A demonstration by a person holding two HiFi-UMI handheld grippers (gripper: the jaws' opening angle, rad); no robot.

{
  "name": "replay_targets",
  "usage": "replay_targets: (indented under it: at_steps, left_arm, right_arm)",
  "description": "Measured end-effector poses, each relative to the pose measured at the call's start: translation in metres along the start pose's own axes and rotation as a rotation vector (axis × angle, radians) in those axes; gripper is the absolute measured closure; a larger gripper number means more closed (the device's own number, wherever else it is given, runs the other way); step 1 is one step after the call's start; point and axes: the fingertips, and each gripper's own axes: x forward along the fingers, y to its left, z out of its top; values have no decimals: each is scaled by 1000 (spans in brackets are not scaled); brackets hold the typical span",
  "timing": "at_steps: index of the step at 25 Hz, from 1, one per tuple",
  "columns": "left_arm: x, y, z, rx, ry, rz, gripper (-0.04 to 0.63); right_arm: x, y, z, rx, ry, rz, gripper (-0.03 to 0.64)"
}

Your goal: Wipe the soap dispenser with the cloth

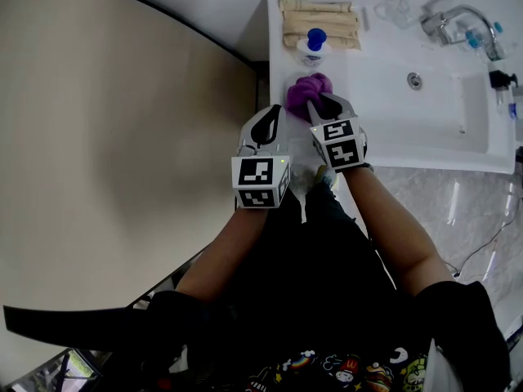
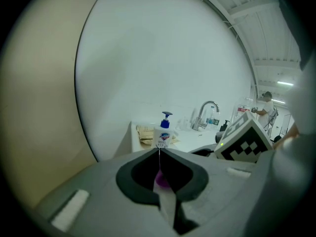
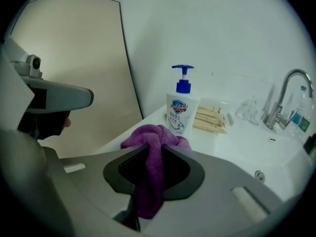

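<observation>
The soap dispenser (image 1: 314,47) (image 3: 182,106) (image 2: 163,134), white with a blue pump, stands upright on the white counter's left end. A purple cloth (image 1: 307,91) (image 3: 150,154) lies bunched just in front of it. My right gripper (image 1: 320,100) (image 3: 149,149) is shut on the cloth, a fold of it pinched between the jaws and hanging down behind them. My left gripper (image 1: 274,113) (image 2: 159,150) is shut and empty, held off the counter's left front corner beside the right one. A sliver of purple cloth (image 2: 161,179) shows past its jaws.
A white sink counter (image 1: 384,137) with a basin (image 1: 425,96) and chrome tap (image 1: 458,19) (image 3: 284,95) to the right. Folded beige towels (image 1: 320,19) (image 3: 211,118) lie behind the dispenser. Small bottles stand near the tap. A beige wall panel (image 1: 122,137) is at left.
</observation>
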Motion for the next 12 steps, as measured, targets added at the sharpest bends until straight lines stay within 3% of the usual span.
replay_targets:
  at_steps: [12]
  left_arm:
    - [-9, 4, -6, 12, 23, 23, 594]
  right_arm:
    - [37, -10, 32, -26, -40, -11, 515]
